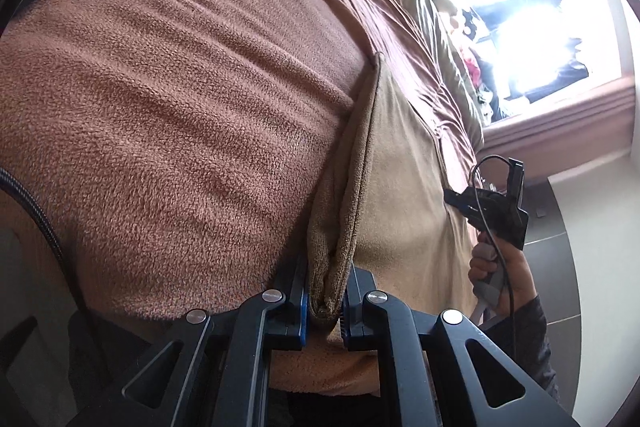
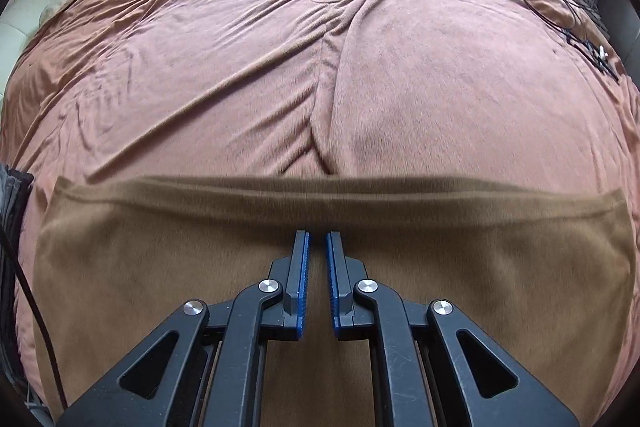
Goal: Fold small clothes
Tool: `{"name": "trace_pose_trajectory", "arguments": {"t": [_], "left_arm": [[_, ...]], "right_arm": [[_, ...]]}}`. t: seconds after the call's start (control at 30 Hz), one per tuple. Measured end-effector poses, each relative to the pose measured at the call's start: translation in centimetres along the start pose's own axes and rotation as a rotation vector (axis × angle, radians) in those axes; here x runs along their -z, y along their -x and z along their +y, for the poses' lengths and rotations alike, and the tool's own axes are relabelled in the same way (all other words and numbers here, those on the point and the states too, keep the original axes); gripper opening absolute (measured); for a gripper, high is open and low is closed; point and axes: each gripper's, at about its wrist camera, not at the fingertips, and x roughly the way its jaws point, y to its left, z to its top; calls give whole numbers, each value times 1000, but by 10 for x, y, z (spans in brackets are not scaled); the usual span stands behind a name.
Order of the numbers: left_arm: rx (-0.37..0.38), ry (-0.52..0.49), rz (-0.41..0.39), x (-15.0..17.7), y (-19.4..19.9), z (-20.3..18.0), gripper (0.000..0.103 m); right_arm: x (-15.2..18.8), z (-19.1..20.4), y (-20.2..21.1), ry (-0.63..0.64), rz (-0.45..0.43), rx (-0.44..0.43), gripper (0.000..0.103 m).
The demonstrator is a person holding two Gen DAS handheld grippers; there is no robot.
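Left hand-held gripper [image 1: 325,301] is pinching the tan knit garment's [image 2: 320,287] edge on the rust-brown fleece bedspread [image 2: 280,67]. Right hand-held gripper [image 2: 317,247], nearly closed, is hovering empty above it. Folding is appearing unfinished.

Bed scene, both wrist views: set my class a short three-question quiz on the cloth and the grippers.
1. True or false: the left gripper pinches a fold of the tan cloth.
2. What lies at the far right of the bedspread in the right wrist view? A) black cable B) shoe C) book
3. Fill in: the right gripper holds ____.

Key: 1 true; 2 A, the black cable; 3 nothing, its jaws stand nearly closed above the cloth.
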Motion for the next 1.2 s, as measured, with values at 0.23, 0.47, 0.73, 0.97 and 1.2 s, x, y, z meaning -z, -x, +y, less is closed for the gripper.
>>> {"name": "trace_pose_trajectory", "arguments": {"t": [0.23, 0.47, 0.73, 0.97, 1.2], "left_arm": [[-15, 17, 1, 0, -1, -2, 12], [-18, 10, -4, -3, -4, -9, 8], [49, -67, -29, -5, 11, -29, 7], [156, -130, -27, -15, 17, -63, 7], [230, -195, -27, -24, 25, -103, 7]], "right_arm": [[-16, 6, 8, 24, 10, -20, 6], [16, 13, 47, 99, 13, -22, 6], [88, 7, 71, 165, 100, -72, 6], [145, -1, 96, 169, 93, -109, 6], [188, -12, 117, 110, 85, -193, 6]]}}
